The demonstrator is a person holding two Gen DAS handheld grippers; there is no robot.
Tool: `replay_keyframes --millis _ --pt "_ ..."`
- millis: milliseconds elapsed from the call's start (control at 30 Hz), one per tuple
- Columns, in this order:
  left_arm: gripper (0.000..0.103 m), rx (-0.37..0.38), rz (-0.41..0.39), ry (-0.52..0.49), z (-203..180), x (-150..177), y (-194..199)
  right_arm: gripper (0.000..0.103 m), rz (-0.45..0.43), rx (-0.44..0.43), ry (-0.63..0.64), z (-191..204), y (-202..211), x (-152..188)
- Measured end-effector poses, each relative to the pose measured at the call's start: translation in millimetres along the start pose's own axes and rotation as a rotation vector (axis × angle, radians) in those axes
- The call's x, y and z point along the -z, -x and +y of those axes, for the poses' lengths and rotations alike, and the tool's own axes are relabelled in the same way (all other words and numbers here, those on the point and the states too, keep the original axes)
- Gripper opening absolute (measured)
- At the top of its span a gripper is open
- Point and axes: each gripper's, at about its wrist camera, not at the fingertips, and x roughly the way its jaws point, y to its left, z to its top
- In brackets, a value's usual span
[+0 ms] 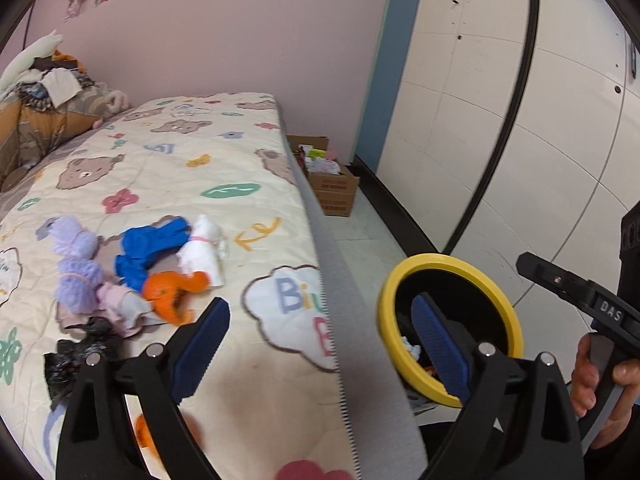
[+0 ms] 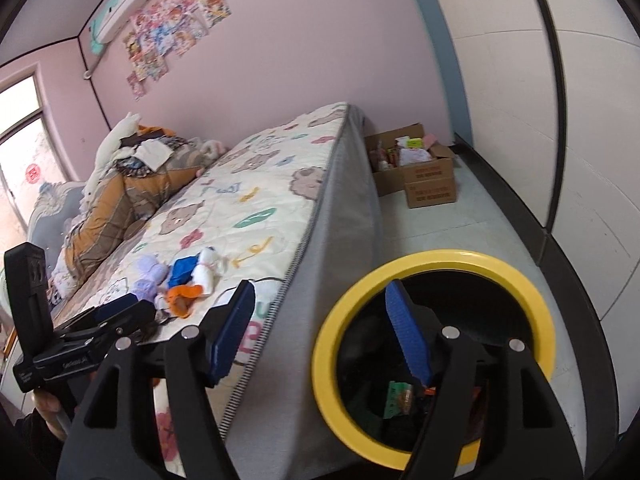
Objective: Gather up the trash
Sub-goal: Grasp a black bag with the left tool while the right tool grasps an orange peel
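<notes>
The contents of the yellow-rimmed bin (image 2: 434,356) are being partly hidden by a blue gripper finger (image 2: 408,336) and lost in its dark interior. Beyond the bin, the small items in the cardboard box (image 2: 430,184) are being rendered too small to identify.

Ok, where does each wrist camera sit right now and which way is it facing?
Left wrist: over the bed, facing the trash pile; left gripper open, other hand at right.
Right wrist: beside the bed edge, above the yellow-rimmed bin; right gripper open.
Shared: bed, pile, bin, cardboard box.
</notes>
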Motion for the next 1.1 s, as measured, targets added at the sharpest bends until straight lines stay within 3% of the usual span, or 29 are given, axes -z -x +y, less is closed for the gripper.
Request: replay_keyframes --millis 667,1100 --pt "0.089 -0.215 -0.016 0.129 139 35 52 0.069 0.14 -0.18 0.169 136 -48 35" --pt "0.089 -0.293 0.038 0.182 195 63 46 0.069 0.287 -0.256 0.283 202 -102 84"
